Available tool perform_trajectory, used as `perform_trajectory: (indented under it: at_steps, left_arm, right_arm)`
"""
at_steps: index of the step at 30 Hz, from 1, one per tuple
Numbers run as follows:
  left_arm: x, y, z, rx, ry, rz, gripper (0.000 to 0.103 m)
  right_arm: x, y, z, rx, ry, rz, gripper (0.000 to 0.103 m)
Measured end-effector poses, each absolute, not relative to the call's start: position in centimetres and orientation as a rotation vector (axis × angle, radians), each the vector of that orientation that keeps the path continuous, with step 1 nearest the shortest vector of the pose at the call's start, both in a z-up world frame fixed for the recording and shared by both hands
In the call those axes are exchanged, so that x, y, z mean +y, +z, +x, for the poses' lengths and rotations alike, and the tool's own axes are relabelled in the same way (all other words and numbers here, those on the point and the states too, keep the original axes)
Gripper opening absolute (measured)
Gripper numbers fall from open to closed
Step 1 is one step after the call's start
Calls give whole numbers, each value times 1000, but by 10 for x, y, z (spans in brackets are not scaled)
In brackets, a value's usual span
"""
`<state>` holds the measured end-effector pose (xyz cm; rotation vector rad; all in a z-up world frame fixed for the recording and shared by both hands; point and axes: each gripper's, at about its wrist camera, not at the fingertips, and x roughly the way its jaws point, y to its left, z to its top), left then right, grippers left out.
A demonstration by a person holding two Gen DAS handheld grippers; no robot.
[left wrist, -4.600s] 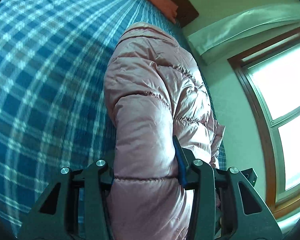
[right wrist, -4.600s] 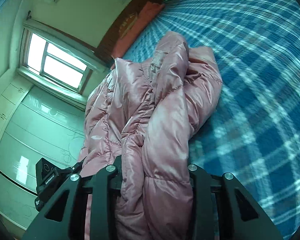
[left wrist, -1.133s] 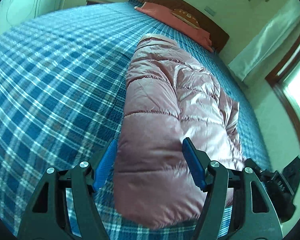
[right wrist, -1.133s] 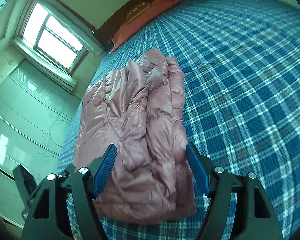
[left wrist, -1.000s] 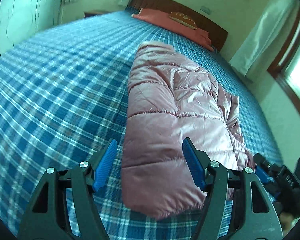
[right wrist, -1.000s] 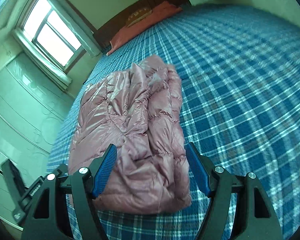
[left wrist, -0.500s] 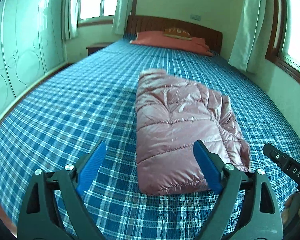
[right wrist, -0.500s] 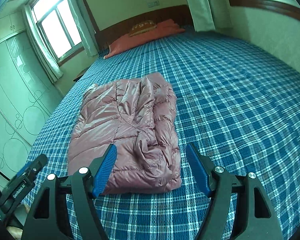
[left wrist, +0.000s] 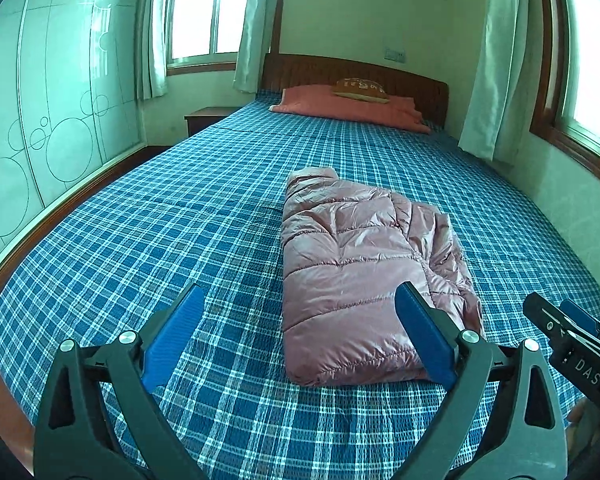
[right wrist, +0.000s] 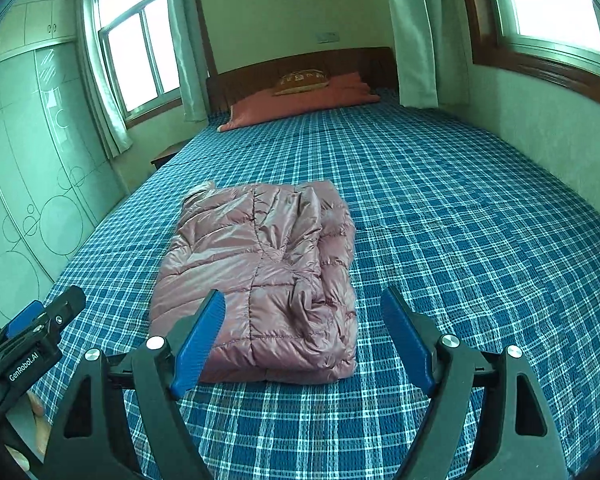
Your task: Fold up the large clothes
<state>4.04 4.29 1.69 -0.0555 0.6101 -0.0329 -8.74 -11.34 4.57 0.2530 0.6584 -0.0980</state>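
Pink puffer jacket (left wrist: pixel 364 272) folded into rectangle, shiny quilted surface

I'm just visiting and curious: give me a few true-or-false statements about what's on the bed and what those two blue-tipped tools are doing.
1. The pink puffer jacket lies folded on the blue plaid bedspread. True.
2. The left tool is clamped on the jacket. False: it is open, holding nothing.
3. The right tool is open and empty. True.
4. The jacket lies on the orange pillow. False: the pillow is far off by the headboard.
5. A small patterned cushion rests on the pillow. True.
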Motion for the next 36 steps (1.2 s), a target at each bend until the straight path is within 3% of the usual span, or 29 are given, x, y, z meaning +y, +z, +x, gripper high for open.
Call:
perform_trajectory:
  at_steps: [36]
  left_arm:
    - [43,16,30,603,-17,-31,96]
  right_arm:
    - [-103,42,-92,659,-81,230,79]
